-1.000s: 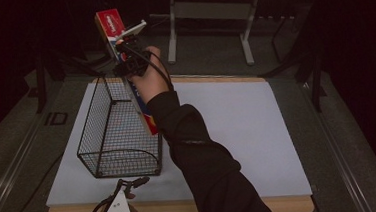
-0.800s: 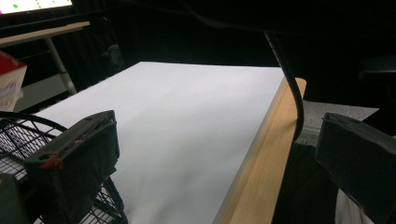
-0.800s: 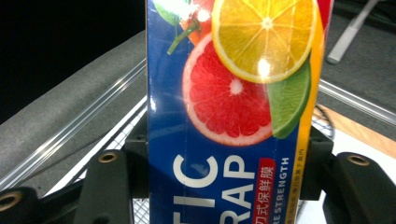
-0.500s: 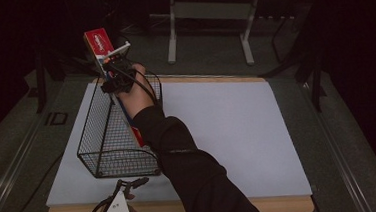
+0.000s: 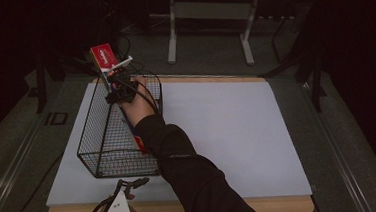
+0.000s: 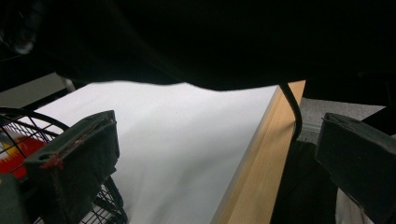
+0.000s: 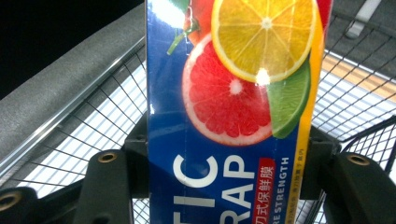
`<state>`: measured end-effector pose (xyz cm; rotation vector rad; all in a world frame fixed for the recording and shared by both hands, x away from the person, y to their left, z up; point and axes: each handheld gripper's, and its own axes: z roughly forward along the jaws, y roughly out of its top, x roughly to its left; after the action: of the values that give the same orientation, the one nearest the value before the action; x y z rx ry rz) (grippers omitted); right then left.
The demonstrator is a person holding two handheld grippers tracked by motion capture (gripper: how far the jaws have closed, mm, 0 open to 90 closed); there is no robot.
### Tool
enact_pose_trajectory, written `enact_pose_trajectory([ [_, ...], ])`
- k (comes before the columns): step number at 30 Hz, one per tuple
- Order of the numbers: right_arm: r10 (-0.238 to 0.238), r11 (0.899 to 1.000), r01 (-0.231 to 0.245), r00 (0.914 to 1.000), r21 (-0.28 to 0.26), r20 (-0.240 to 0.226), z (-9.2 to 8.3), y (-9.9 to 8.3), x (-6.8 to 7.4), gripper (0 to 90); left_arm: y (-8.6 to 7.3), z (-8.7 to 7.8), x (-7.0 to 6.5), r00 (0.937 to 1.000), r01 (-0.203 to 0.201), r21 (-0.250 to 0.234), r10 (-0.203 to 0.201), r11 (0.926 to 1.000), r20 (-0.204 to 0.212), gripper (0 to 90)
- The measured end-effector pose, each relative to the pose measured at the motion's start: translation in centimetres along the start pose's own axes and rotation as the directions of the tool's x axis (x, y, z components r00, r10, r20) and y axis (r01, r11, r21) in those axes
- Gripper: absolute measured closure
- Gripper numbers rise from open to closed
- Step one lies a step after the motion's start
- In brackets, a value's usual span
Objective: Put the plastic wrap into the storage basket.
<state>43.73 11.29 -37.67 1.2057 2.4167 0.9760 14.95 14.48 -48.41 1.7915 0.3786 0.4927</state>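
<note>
high: above, forward-down | claw views: close, low | shared: wire basket (image 5: pixel 109 141) (image 7: pixel 93 116)

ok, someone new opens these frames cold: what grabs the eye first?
The plastic wrap box, blue with bright citrus slices, clamped in the right claw and standing up over the far end of the wire basket. The basket sits at the left of the white table, with the dark sleeve reaching across to it. The left claw sits open at the near table edge, holding nothing.
</note>
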Motion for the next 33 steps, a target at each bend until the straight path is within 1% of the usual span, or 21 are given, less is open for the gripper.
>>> enact_pose_trajectory([
  [4,-0.004,1.000,0.004,1.0000,0.015,0.002,0.9,-0.8,-0.3,39.9,0.0,0.0,0.0,1.0000,-0.001,0.002,0.001,1.0000,0.002,0.2],
  [6,0.003,1.000,-0.003,1.0000,0.023,0.006,1.2,-1.1,-0.4,39.9,0.0,0.0,0.0,1.0000,-0.001,0.002,0.001,1.0000,0.003,0.2],
  [8,0.017,0.999,-0.016,0.9998,0.031,-0.006,1.6,-1.4,-0.6,39.9,0.0,0.0,0.0,1.0000,-0.003,0.004,0.003,1.0000,0.002,0.2],
  [9,0.016,0.999,-0.015,0.9999,0.035,-0.004,1.7,-1.6,-0.7,39.9,0.0,0.0,0.0,1.0000,-0.002,0.005,0.002,1.0000,0.001,0.2],
  [11,-0.001,0.999,0.001,1.0000,0.043,0.004,2.1,-1.9,-0.6,39.8,0.0,0.0,0.0,1.0000,-0.002,0.003,0.002,1.0000,0.001,0.2],
  [12,0.012,0.999,-0.012,0.9999,0.049,-0.002,2.3,-2.0,-0.7,39.8,0.0,0.0,0.0,1.0000,-0.002,0.004,0.002,1.0000,0.000,0.2],
  [15,0.019,0.998,-0.018,0.9997,0.065,-0.014,2.7,-2.3,-0.6,39.8,0.0,0.0,0.0,1.0000,-0.002,0.005,0.002,1.0000,0.001,0.2],
  [18,-0.002,0.997,0.002,1.0000,0.077,0.000,3.2,-2.7,-0.4,39.7,0.0,0.0,0.0,1.0000,-0.005,0.006,0.005,1.0000,0.002,0.2],
  [19,0.002,0.997,-0.002,1.0000,0.077,-0.004,3.3,-2.8,-0.4,39.7,0.0,0.0,0.0,1.0000,-0.005,0.005,0.005,1.0000,0.003,0.2],
  [21,0.004,0.997,-0.004,1.0000,0.077,-0.001,3.4,-2.8,-0.4,39.7,0.0,0.0,0.0,1.0000,-0.003,0.004,0.003,1.0000,0.003,0.2],
  [23,-0.005,0.996,0.006,1.0000,0.088,-0.004,3.5,-2.7,-0.3,39.6,0.0,0.0,0.0,1.0000,-0.002,0.005,0.002,1.0000,0.003,0.2],
  [26,-0.002,0.996,0.002,1.0000,0.093,-0.003,3.6,-2.6,-0.3,39.5,0.0,0.0,0.0,1.0000,-0.004,0.004,0.004,1.0000,0.004,0.2],
  [29,0.004,0.994,-0.003,1.0000,0.114,-0.008,4.2,-2.5,-0.5,39.3,0.0,0.0,0.0,1.0000,-0.004,0.002,0.004,1.0000,0.005,0.2],
  [32,-0.006,0.992,0.007,0.9999,0.125,-0.014,4.5,-2.5,-0.3,39.1,0.0,0.0,0.0,1.0000,-0.004,0.003,0.004,1.0000,0.005,0.2],
  [33,-0.005,0.992,0.006,1.0000,0.128,-0.007,4.5,-2.5,-0.3,39.0,0.0,0.0,0.0,1.0000,-0.005,0.003,0.005,1.0000,0.005,0.2],
])
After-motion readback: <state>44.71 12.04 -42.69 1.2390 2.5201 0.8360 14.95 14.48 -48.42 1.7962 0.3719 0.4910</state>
